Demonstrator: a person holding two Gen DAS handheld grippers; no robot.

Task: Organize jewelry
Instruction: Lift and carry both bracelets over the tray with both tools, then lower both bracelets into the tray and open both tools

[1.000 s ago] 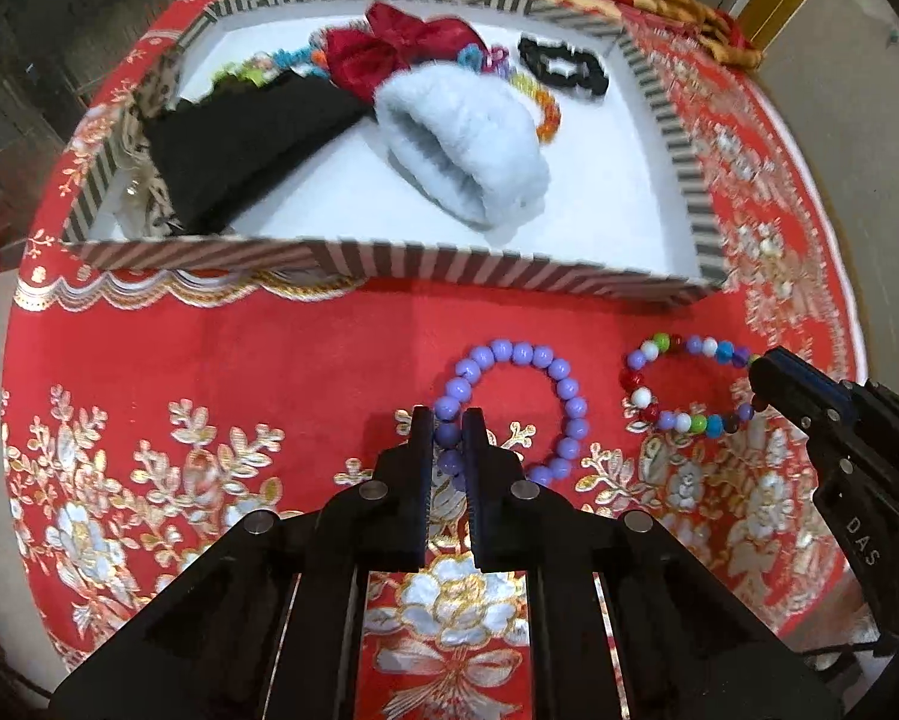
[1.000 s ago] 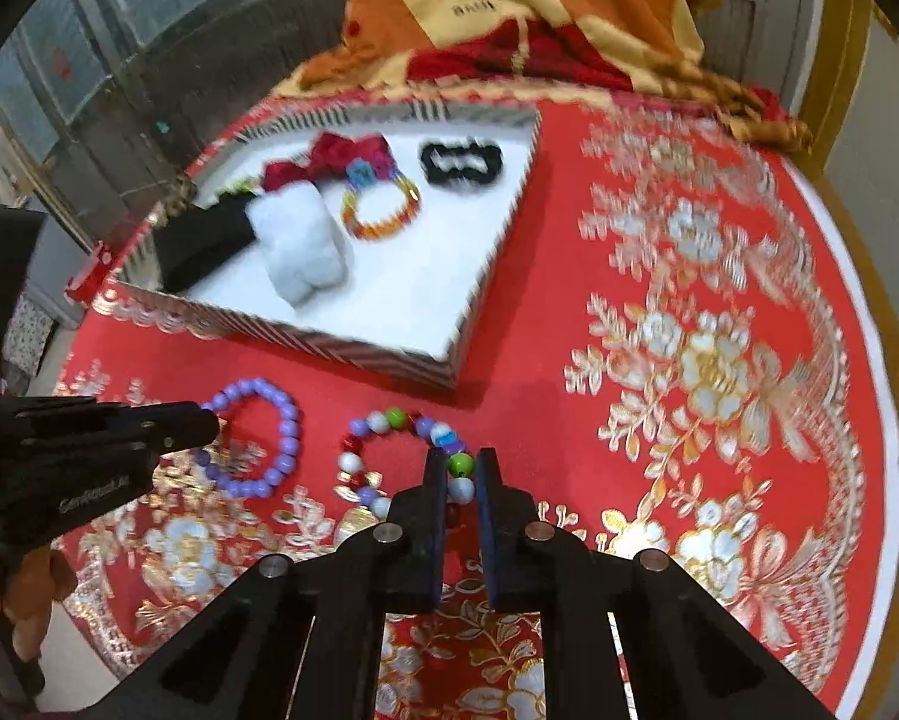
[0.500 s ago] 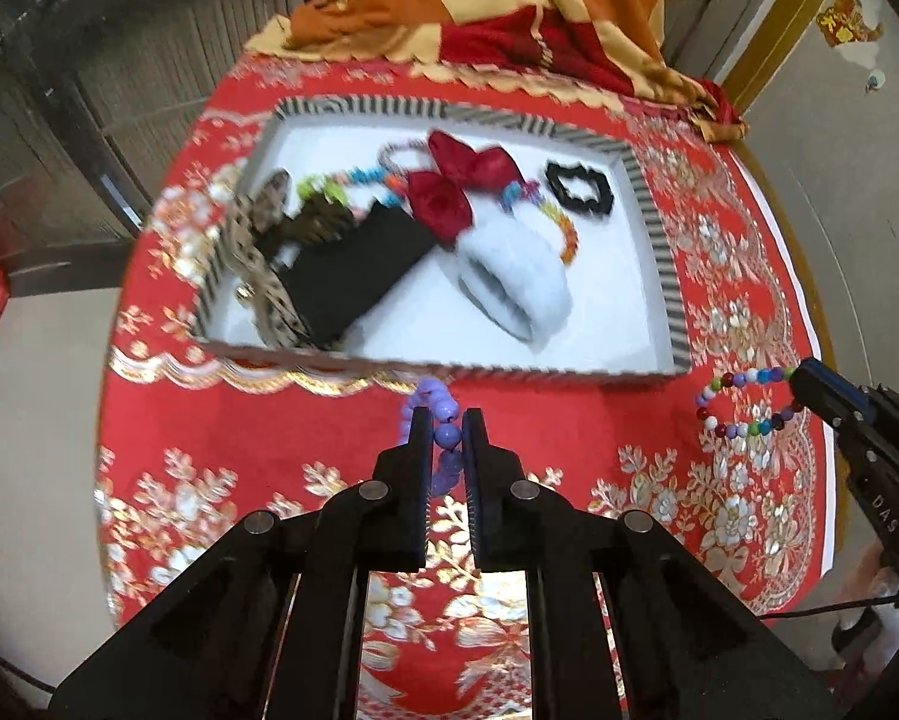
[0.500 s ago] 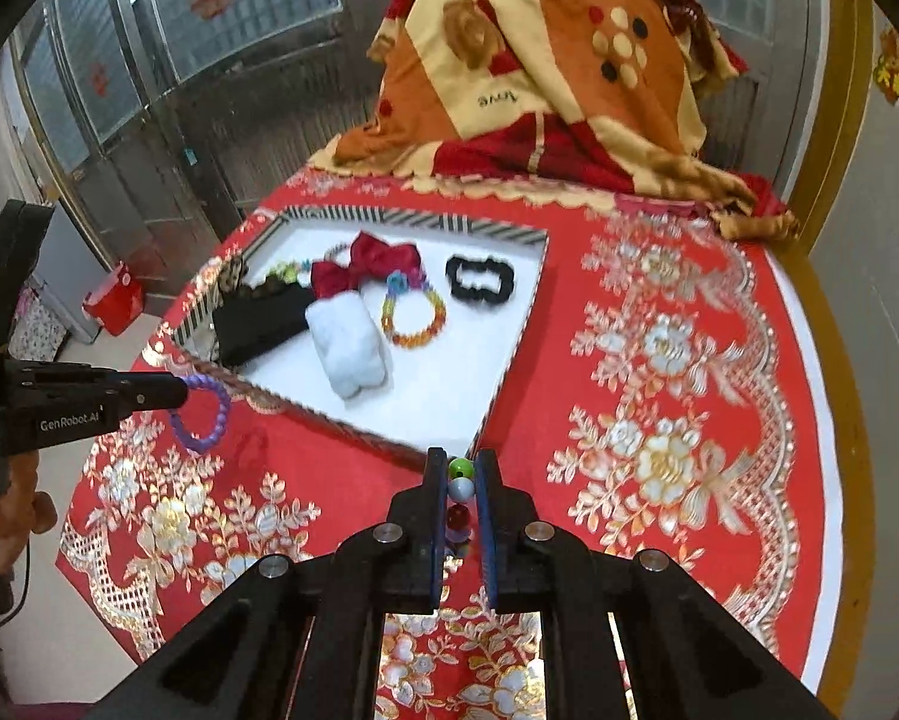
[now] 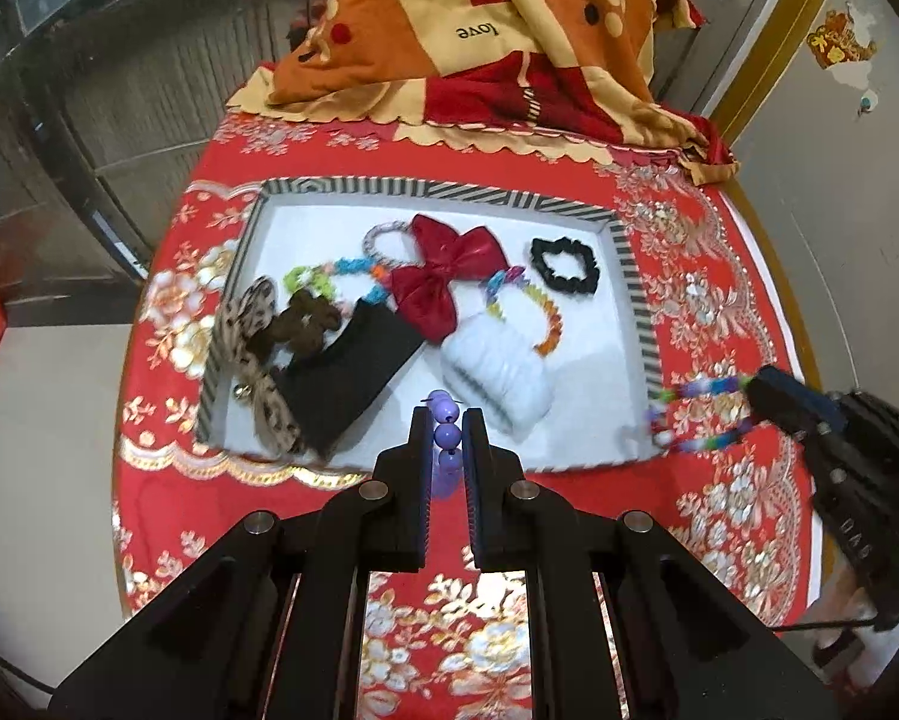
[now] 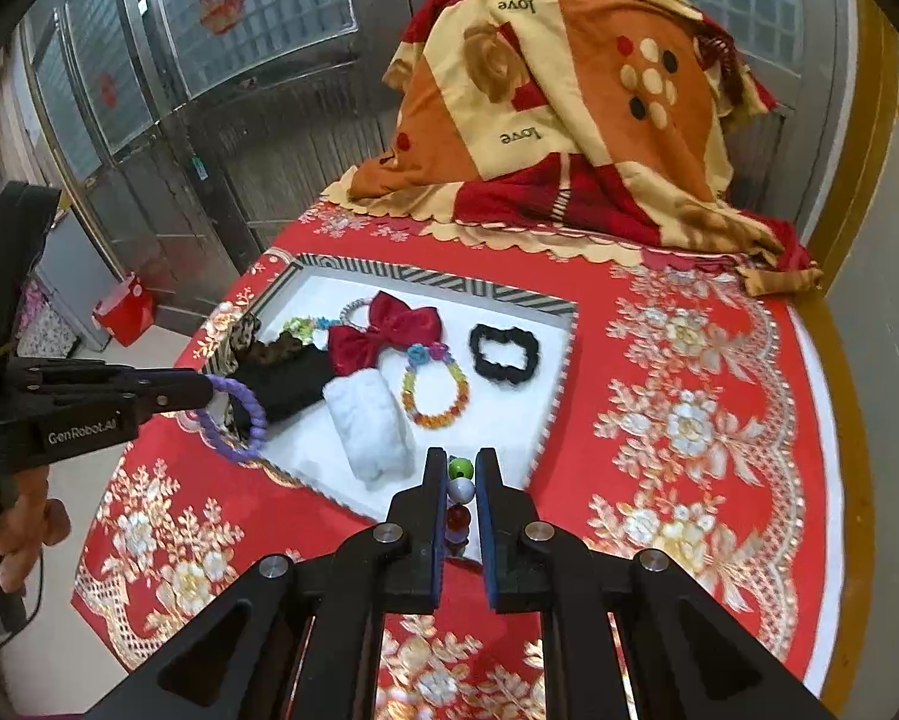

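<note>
- Red brocade tablecloth (image 5: 305,546) with gold and white flower embroidery covers the round table; a folded orange, cream and red blanket (image 6: 575,108) printed "love" is heaped at the far edge, with metal-framed glass-block doors behind it.
- One shallow rectangular tray (image 5: 638,294), white inside with a black-and-white striped rim, sits on the cloth.
- Left gripper (image 5: 447,420): black fingers pinched narrowly on one purple bead bracelet (image 6: 242,414) of smooth round beads, held in the air over the tray's near-left edge, its loop hanging down.
- Right gripper (image 6: 461,462): fingers likewise closed narrowly, clamping one multicolour bead bracelet (image 6: 460,489); green, white and red glossy beads show between the pads. From the left wrist camera the loop is motion-blurred, hanging by the tray's near-right corner.
- Inside the tray, counted:
  - one satin red bow (image 5: 449,276);
  - one fluffy white scrunchie (image 5: 500,375), ribbed and plush;
  - one ruffled black scrunchie (image 5: 564,267);
  - one flat black fabric piece (image 5: 347,378);
  - one leopard-print ribbon (image 5: 251,354) beside one dark brown bow (image 5: 302,321);
  - one rainbow chip-bead bracelet (image 6: 434,387) touching the white scrunchie;
  - one chain of green, blue and orange pieces (image 5: 335,273), partly under the red bow.
- One red box (image 6: 126,309) stands on the floor to the left.
</note>
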